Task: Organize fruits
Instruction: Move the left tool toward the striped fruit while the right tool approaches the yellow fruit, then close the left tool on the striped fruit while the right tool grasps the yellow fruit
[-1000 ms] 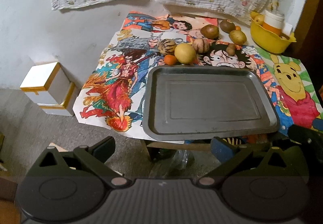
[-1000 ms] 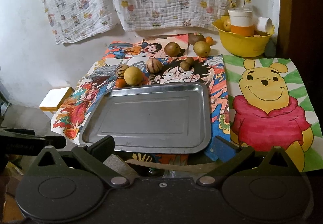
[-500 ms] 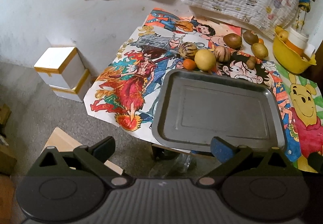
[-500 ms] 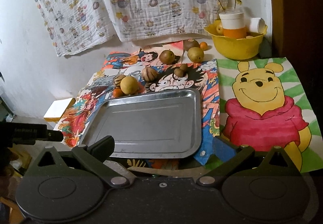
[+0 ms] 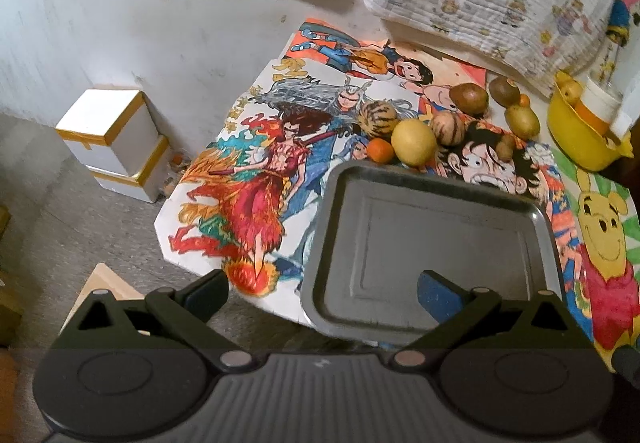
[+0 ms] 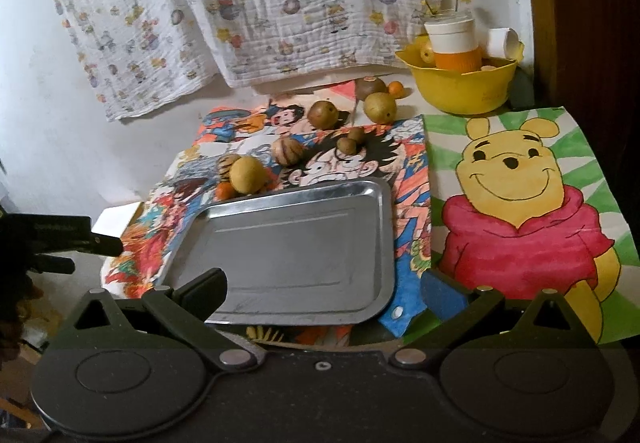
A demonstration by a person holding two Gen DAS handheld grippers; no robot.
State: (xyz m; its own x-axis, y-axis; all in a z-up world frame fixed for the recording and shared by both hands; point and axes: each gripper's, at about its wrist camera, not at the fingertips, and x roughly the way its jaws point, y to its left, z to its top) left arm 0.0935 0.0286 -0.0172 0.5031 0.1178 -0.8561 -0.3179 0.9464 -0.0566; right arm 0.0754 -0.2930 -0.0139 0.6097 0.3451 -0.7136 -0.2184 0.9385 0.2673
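Swinging left and tilting down over the last second, the left gripper (image 5: pixel 322 293) now frames the tray (image 5: pixel 540 219) in the lower right of its view instead of the centre, with the floor and a white box with gold tape (image 5: pixel 106 131) filling the left side. Its fingers (image 5: pixel 206 293) are spread wide and hold nothing. The right gripper (image 6: pixel 322 289) has edged closer to the desk (image 6: pixel 280 91), fingers likewise spread and empty, with the tray low in the centre of its frame. No fruit has moved: the tray is bare, and the fruits sit in a loose cluster just beyond its far rim, in the upper middle of both views. Nearest the rim are a large yellow fruit (image 6: pixel 247 174) and a small orange one (image 6: pixel 224 190), touching or nearly so; striped and brown fruits lie further back, near a yellow bowl (image 6: pixel 464 91) at the upper right. Which kind each brown fruit is I cannot say at this resolution. So the shift looks like approach only, and sorting has not yet begun; a first pick of the yellow fruit seems the likeliest opening.
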